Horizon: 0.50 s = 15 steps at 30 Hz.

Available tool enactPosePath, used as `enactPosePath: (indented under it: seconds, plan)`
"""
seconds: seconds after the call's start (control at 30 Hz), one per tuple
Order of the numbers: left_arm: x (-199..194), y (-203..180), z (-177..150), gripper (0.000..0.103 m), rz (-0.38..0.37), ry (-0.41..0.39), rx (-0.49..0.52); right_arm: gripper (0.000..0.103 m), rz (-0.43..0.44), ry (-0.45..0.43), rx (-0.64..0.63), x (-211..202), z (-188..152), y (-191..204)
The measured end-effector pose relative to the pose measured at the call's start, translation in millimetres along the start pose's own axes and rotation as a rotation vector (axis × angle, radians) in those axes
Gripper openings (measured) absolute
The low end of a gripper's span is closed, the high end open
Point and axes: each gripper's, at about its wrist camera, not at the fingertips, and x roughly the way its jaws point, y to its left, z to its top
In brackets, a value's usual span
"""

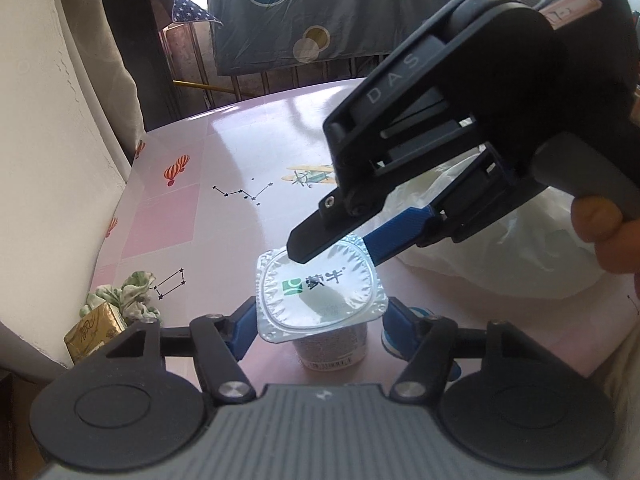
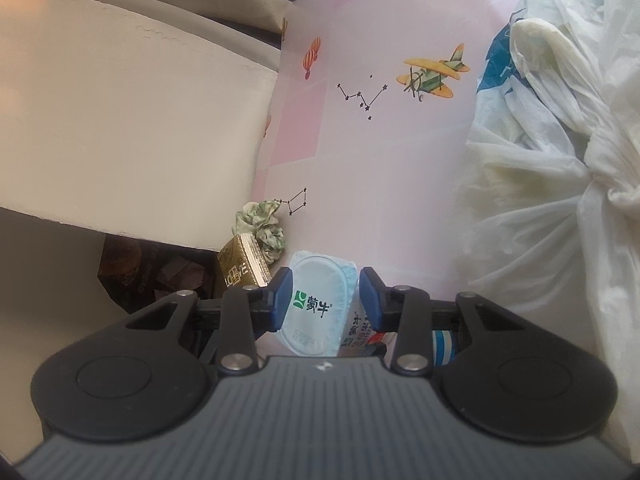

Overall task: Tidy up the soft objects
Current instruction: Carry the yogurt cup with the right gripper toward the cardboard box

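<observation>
- We see a yogurt cup (image 1: 320,300) standing upright on a pink table (image 1: 240,152) printed with balloons, star outlines and a small plane.
- Our left gripper (image 1: 318,326) sits low around the cup, its blue pads on either side just under the lid rim; the jaws are about half open, and we cannot tell whether the pads press the cup wall.
- Our right gripper (image 1: 332,254) reaches in from the upper right, a fingertip (image 1: 592,216) of the hand on its grey handle. Its black finger and blue pad lie over the far edge of the lid, jaws fairly narrow; whether they pinch the foil rim we cannot tell.
- From the right wrist view, the lid fills the gap between the two blue pads (image 2: 284,300).
- The lid is shiny crinkled foil, a rounded square with green lettering; the cup below is pale plastic with a barcode.
- A crumpled green and white cloth (image 1: 132,294) lies near the table's left edge, touching a glossy gold carton (image 1: 94,330).
- A soft, wrinkled white plastic bag (image 2: 552,168), knotted at the top, sits on the right.
</observation>
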Motion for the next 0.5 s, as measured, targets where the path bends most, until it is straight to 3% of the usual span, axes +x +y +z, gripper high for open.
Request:
enactPosePath:
  seconds: [0.13,0.5]
  plan:
    - [-2,2,0,0.062,0.007,-0.007,-0.017,0.029,-0.001,-0.006,-0.005,0,-1,-1]
    - [-11,2,5,0.061,0.012,-0.033,-0.034,0.028,0.014,-0.004,-0.005,-5,-4,-1]
